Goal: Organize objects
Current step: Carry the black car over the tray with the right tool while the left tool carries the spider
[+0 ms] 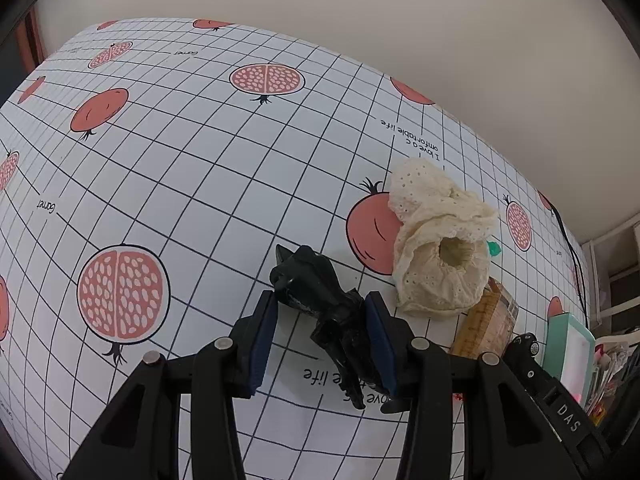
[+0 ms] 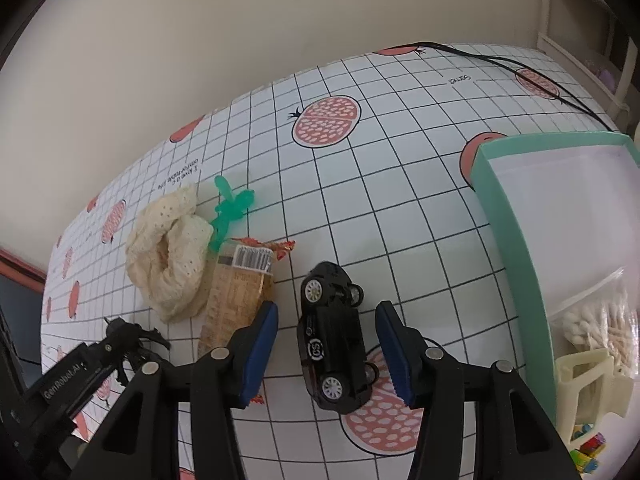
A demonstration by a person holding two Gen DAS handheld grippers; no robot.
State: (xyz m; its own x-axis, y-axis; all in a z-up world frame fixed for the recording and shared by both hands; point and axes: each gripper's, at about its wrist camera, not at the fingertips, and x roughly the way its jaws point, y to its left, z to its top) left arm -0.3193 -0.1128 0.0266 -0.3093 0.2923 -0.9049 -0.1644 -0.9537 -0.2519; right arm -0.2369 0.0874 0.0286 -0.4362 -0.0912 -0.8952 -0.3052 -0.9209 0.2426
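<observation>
With the right tool (image 2: 326, 350) spread astride the toy car (image 2: 334, 340) lying on its side on the counter (image 2: 400, 200), and the left tool (image 1: 320, 340) spread around a black clip (image 1: 320, 304), a centred, level closure was advisable

The black figure (image 1: 320, 304) between the pads of the left tool (image 1: 320, 336) looks like glossy plastic. The toy car (image 2: 334, 344) shines too. The cream cloth (image 1: 440, 248) is matt, perforated lace. The counter (image 1: 200, 160) cover is smooth.
</observation>
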